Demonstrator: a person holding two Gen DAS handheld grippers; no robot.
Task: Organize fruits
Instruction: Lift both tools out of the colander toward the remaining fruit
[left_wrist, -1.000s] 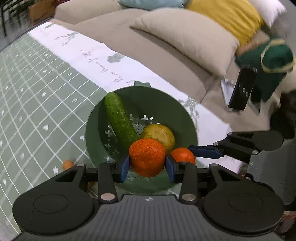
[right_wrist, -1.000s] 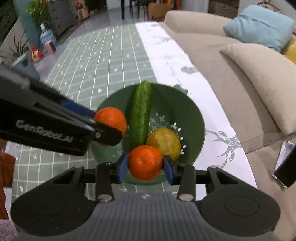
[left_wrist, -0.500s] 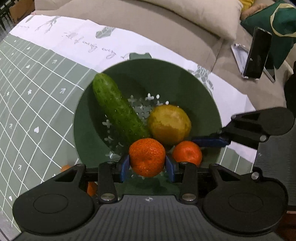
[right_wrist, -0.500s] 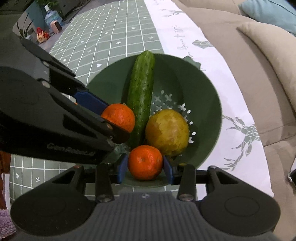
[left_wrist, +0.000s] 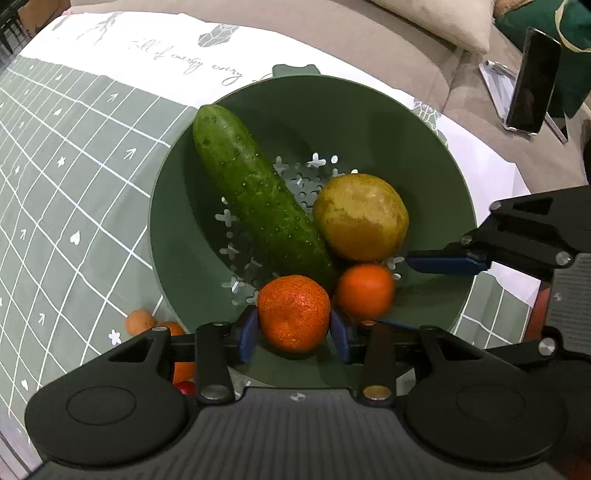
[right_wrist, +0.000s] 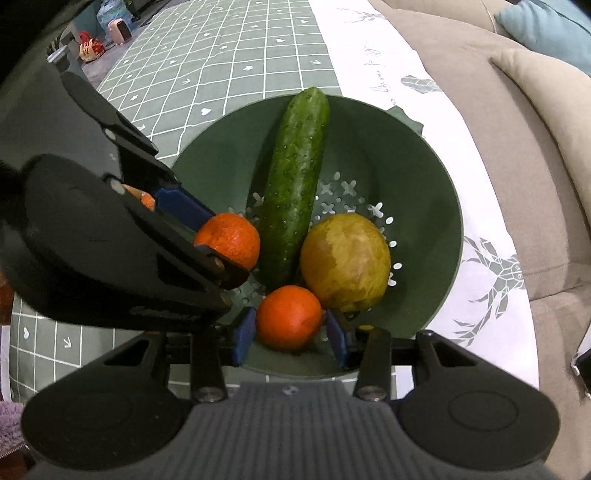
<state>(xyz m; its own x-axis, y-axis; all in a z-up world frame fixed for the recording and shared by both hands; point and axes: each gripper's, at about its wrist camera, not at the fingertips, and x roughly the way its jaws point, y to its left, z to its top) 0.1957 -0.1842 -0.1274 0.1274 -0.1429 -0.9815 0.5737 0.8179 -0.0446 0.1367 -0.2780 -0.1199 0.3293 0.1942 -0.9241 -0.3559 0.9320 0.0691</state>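
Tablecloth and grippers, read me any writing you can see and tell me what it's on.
"full of energy every...": cursive on the tablecloth's white border; the first word is unclear and the colander cuts the rest off.
Cursive on the same border in the right wrist view: too distorted to read.
Brand lettering on the left gripper: too dark to read.

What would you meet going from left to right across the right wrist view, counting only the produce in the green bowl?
Orange held by the left gripper → cucumber → yellow-green fruit. The orange in the right gripper overlaps the cucumber's span, so it is left out.
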